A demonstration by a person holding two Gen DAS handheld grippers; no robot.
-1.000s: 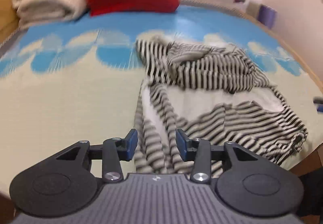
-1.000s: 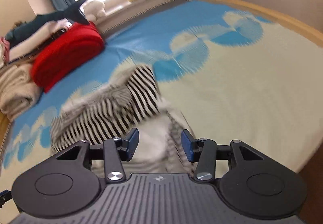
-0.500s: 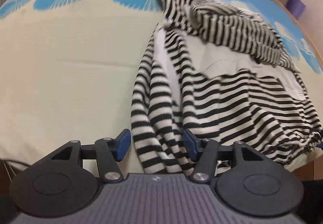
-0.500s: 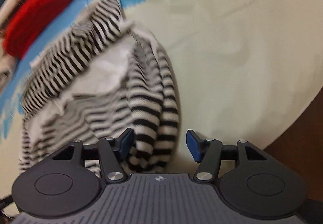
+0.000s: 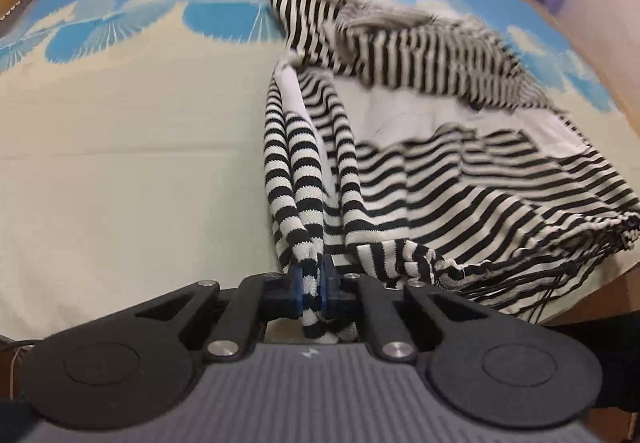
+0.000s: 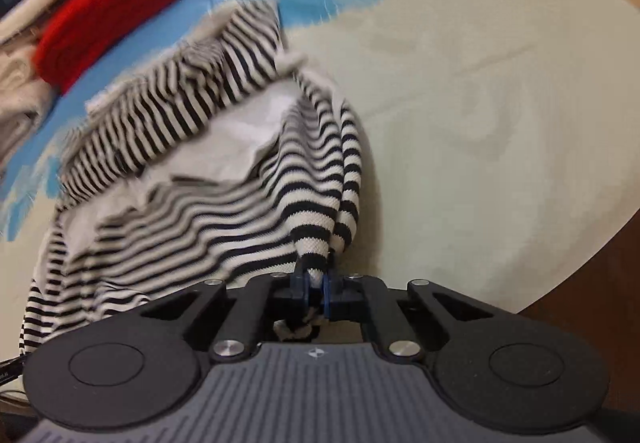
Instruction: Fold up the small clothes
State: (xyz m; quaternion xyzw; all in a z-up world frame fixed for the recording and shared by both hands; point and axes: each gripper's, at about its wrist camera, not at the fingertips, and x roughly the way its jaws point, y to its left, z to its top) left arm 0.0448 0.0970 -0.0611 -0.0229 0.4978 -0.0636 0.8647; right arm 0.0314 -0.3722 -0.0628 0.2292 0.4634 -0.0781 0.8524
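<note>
Bedroom, cream-and-blue bedspread (image 5: pixel 120 171) as work surface; striped garment (image 5: pixel 460 179) rumpled near front edge, red pillow (image 6: pixel 104 11) behind. Left gripper (image 5: pixel 311 285) and right gripper (image 6: pixel 316 285) each pinch 1 near hem corner; likely paired grip for lifting hem into fold

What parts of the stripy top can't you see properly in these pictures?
- Left wrist view: the striped top's pinched end, hidden by the left gripper.
- Right wrist view: the end inside the right gripper, hidden by its fingers; the far half, blurred.
- Both views: sleeves and neckline, lost in bunched folds.
</note>
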